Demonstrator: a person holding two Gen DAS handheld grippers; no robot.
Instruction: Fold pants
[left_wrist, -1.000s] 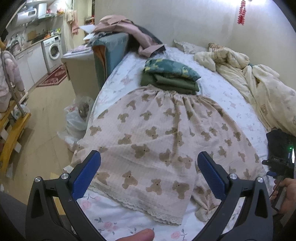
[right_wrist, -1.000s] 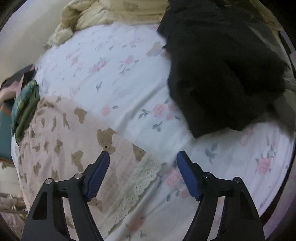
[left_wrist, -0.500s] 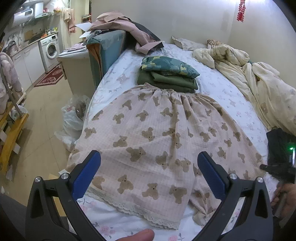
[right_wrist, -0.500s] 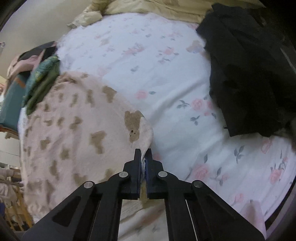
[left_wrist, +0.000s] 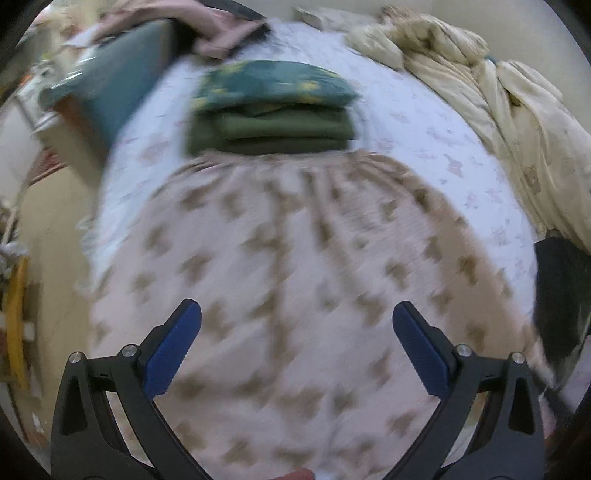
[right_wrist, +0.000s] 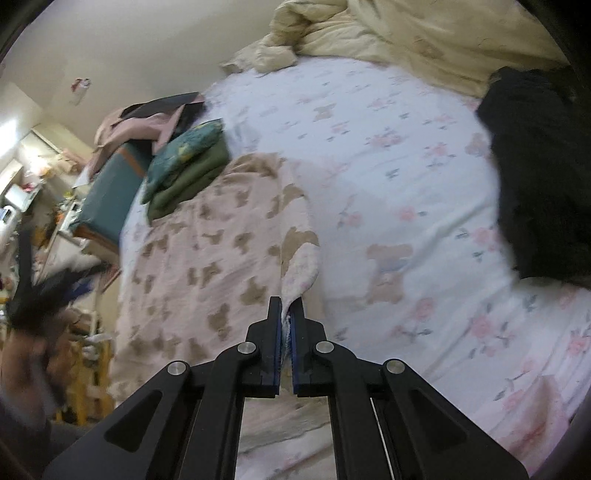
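Your right gripper (right_wrist: 285, 314) is clamped on the hem corner of the bear-print pants (left_wrist: 295, 295), raising a narrow ridge of cloth off the bed (right_wrist: 406, 184), while your left gripper (left_wrist: 295, 336) hangs above the same garment with its jaws wide apart and nothing between them. The pants lie spread flat on the flowered sheet, their gathered waistband touching the stack of folded green clothes (left_wrist: 273, 110) at the far end and the lace-edged hems nearest you. A black garment (right_wrist: 539, 177) sits well to the right of the pants, and a cream quilt (right_wrist: 406, 33) lies beyond it. The cloth looks thin, soft and light, so it will likely sag and drag wherever it is unsupported. Take it at corners and edges, pinching both layers, and set your left gripper on the opposite hem corner or the waistband so the fold carries over evenly. The left view is blurred.
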